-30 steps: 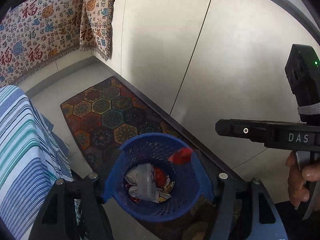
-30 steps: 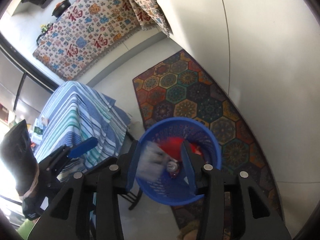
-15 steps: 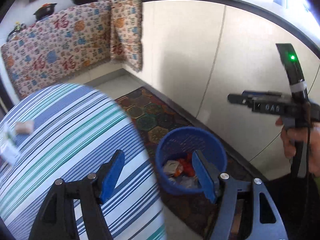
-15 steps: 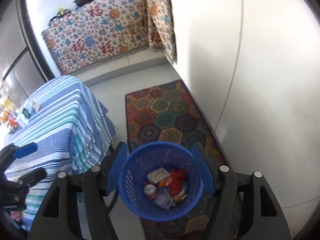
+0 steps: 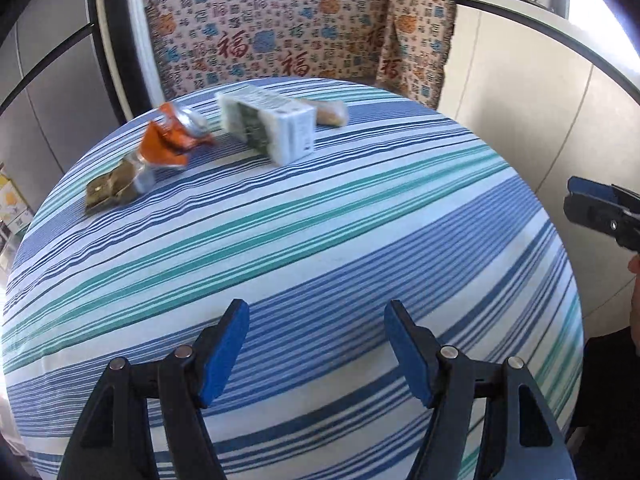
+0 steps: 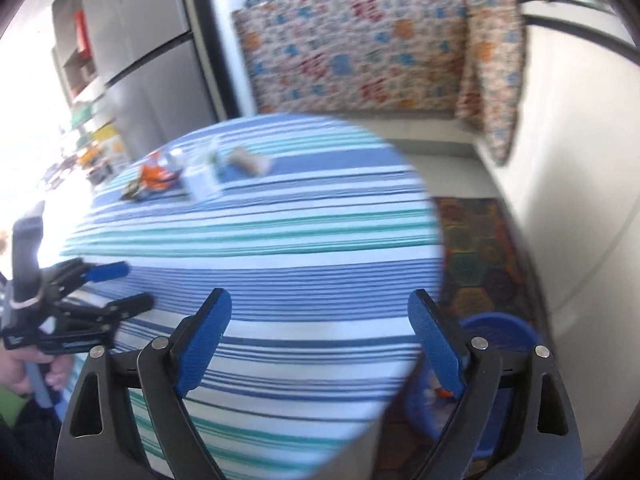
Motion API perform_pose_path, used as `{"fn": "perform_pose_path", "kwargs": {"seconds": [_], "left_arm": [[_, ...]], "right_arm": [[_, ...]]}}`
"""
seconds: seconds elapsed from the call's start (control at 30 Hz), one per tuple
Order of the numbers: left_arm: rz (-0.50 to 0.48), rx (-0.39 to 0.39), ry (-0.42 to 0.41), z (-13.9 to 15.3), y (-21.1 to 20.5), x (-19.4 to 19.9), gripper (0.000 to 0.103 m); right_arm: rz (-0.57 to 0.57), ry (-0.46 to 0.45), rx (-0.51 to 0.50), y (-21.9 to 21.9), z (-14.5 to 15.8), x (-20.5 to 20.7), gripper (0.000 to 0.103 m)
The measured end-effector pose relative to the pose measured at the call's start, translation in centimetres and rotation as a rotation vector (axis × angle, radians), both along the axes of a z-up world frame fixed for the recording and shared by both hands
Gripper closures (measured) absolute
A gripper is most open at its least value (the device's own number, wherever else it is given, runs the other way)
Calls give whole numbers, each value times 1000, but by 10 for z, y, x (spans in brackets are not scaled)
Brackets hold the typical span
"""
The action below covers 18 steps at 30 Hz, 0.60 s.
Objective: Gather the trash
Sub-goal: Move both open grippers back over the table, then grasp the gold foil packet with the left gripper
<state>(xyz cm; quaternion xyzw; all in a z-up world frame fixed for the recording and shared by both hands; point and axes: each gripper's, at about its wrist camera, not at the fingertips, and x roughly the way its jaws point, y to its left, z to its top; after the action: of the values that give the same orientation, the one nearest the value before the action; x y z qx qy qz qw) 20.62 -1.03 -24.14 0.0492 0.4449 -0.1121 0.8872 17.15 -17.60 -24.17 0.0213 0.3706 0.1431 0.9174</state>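
Now your trash sits at the far side of the striped tabletop [image 5: 320,240], well ahead of both tongs. From the left tongs [image 5: 316,344], the white carton [image 5: 268,124] lies ahead and slightly left, its long axis running diagonally from far left to near right; the orange wrapper [image 5: 168,140] and a small brownish packet [image 5: 110,188] lie further left, a tan packet [image 5: 330,112] just behind the carton. Your left tongs stand open and empty; your right tongs [image 6: 320,340] have just been opening, with nothing between them. I judge the left hand nearer the pile. Only the right wrist view shows the blue basket [image 6: 500,328] beside the tabletop; its picture of the trash is blurred.
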Motion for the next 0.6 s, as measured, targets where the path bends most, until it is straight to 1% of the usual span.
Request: {"fn": "perform_pose_path", "kwargs": {"seconds": [0.1,0.2,0.27,0.33,0.37,0.43,0.5,0.53,0.6], "left_arm": [[42,2,-12,-1,28,6,31],[54,7,-17,0,48,3,31],[42,9,-20,-1,53,6,25],[17,8,-20,-2,57,10,22],[1,11,-19,-3,59,13,19],[-55,17,-14,-4,64,18,16],[-117,21,-11,-4,73,25,15],[-132,25,-15,-5,80,30,15],[-146,37,-7,-4,100,45,16]], "right_arm": [[49,54,-39,56,-16,24,12],[66,93,-79,91,-31,45,12],[77,104,-113,105,-38,54,12],[81,110,-143,120,-44,56,12],[80,102,-164,124,-45,56,10],[89,97,-182,131,-47,58,7],[83,91,-179,127,-48,59,4],[75,82,-174,125,-49,58,1],[70,84,-178,125,-49,60,0]]}}
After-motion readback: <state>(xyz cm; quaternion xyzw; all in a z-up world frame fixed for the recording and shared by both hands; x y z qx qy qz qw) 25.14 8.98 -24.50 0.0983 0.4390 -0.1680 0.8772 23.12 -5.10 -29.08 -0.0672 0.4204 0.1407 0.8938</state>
